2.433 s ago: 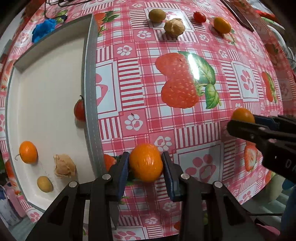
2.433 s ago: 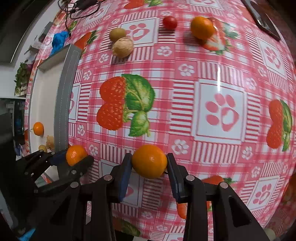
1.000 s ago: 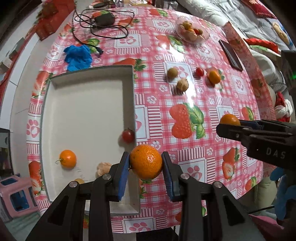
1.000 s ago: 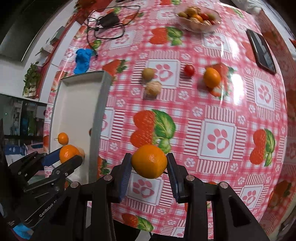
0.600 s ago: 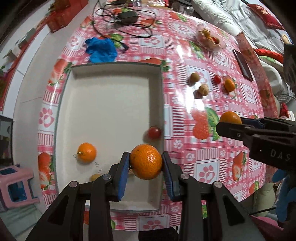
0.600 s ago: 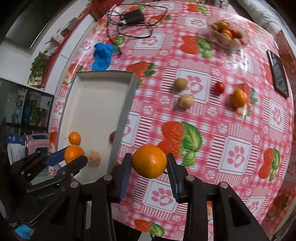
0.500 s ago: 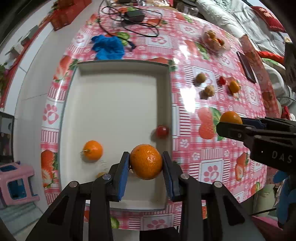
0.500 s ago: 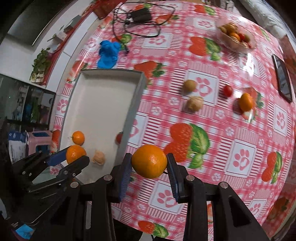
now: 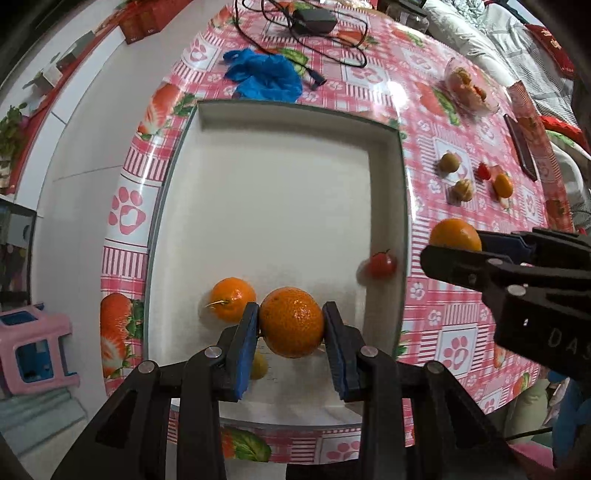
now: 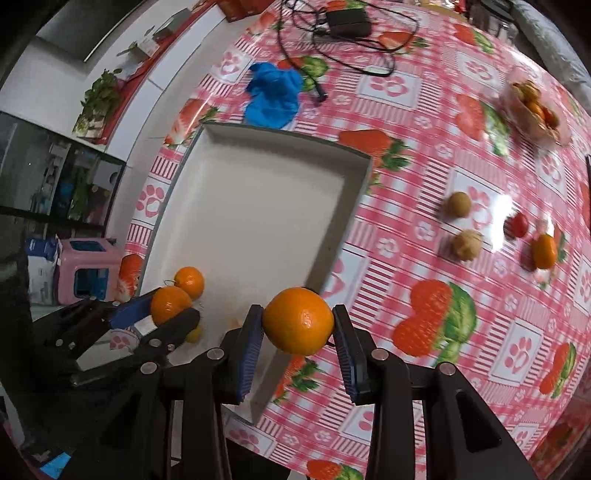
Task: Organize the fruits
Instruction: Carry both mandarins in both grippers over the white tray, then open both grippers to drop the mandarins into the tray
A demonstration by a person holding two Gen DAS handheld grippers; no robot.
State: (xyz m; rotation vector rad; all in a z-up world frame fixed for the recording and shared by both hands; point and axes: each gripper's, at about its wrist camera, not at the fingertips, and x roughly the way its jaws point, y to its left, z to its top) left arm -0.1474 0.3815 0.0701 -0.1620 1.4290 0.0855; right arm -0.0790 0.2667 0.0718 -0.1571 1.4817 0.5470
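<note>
My left gripper (image 9: pixel 291 325) is shut on an orange (image 9: pixel 291 322) and hangs above the near part of the white tray (image 9: pixel 266 192). My right gripper (image 10: pixel 298 328) is shut on a second orange (image 10: pixel 298 320), above the tray's right wall (image 10: pixel 347 206). From the left wrist that right gripper (image 9: pixel 456 245) juts in at the right with its orange (image 9: pixel 455 233); from the right wrist the left gripper (image 10: pixel 168 306) shows at lower left. In the tray lie a small orange with a stem (image 9: pixel 232 298), a cherry tomato (image 9: pixel 382 263) and a yellowish fruit (image 9: pixel 258 366), half hidden.
On the pink checked tablecloth right of the tray lie a brown round fruit (image 10: pixel 458 204), a walnut (image 10: pixel 467 243), a cherry tomato (image 10: pixel 518 224) and a small orange (image 10: pixel 544 251). Behind are a blue cloth (image 10: pixel 275 96), a black cable and adapter (image 10: pixel 345 18), a clear bowl of fruit (image 10: pixel 535 107) and a dark phone (image 9: pixel 521 146).
Both grippers have carried their oranges leftwards across the table. The left one now hangs over the tray's floor, the right one over the tray's right wall. Neither grip has changed.
</note>
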